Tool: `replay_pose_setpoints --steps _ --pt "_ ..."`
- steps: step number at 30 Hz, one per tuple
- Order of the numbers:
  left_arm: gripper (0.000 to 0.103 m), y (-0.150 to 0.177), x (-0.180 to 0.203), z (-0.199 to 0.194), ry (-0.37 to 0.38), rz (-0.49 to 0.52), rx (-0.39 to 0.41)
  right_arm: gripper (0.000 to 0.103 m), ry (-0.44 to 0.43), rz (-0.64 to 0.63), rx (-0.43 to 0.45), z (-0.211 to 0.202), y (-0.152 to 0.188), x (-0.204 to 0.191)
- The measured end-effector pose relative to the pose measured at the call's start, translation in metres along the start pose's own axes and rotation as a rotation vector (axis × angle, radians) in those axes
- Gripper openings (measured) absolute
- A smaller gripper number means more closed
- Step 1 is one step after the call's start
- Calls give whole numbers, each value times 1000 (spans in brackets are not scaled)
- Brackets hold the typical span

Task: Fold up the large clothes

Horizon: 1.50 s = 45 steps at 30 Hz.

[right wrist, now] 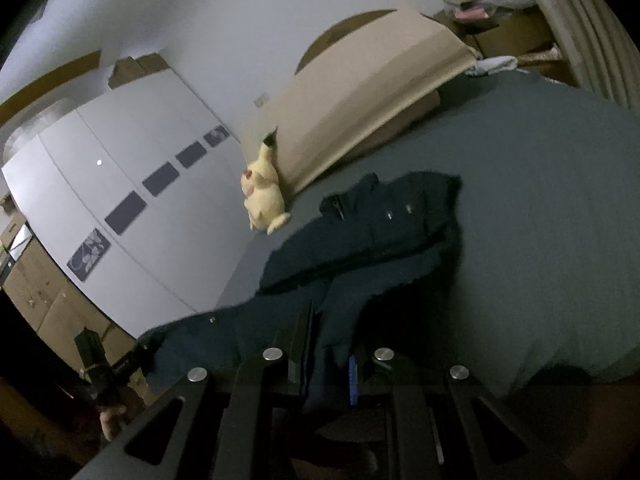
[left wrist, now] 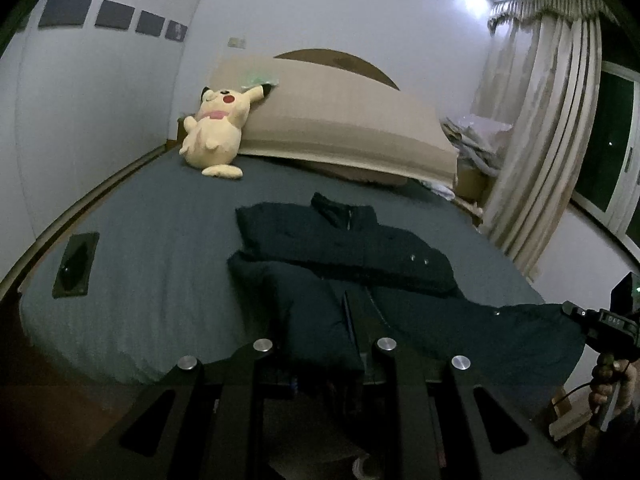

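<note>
Each tool, left tool (left wrist: 356, 332) and right tool (right wrist: 328, 344), pinches the jacket's (left wrist: 360, 248) near hem; its collar lies ahead, toward upper frame.

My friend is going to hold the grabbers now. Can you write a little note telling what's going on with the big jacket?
Left tool: shut on the near hem of the dark jacket.
Right tool: shut on the hem too, further along the same edge.
Where things are: jacket lies on the bed, collar toward the headboard, near edge lifted off the sheet. A plush toy sits by the headboard, away from the jacket.
Done: sleeves look folded in across the chest; hem gripped.
Left: probably carry the hem toward the collar, lay it down, let go.
</note>
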State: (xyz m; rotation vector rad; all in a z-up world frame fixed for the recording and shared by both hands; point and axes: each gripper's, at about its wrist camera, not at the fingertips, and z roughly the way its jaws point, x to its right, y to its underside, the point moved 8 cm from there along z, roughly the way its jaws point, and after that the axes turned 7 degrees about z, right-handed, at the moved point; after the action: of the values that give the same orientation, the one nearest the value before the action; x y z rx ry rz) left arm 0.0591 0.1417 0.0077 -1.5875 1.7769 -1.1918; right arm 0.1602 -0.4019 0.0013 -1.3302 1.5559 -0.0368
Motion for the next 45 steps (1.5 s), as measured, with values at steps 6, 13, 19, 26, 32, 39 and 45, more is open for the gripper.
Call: replay_pose_setpoints --steps 6,13,19,26,32,39,45 --pt "19 -17 -4 8 -3 -14 18 14 -11 -31 31 9 -26 -16" --pt "19 -31 -6 14 -12 -35 30 14 -14 -45 53 19 -48 -26" --pt "19 -34 -5 20 -46 -56 18 14 1 -50 61 27 -56 -27" --pt "18 -42 -3 26 -68 -57 14 14 16 -34 82 35 -63 -29" --pt "19 -43 -3 26 -69 -55 15 14 21 -33 93 37 -69 -33" --pt "19 -45 -5 27 -69 -58 13 14 26 -34 96 40 -71 -35" --pt "18 -47 -5 29 -71 -59 16 14 34 -29 105 40 -70 -36"
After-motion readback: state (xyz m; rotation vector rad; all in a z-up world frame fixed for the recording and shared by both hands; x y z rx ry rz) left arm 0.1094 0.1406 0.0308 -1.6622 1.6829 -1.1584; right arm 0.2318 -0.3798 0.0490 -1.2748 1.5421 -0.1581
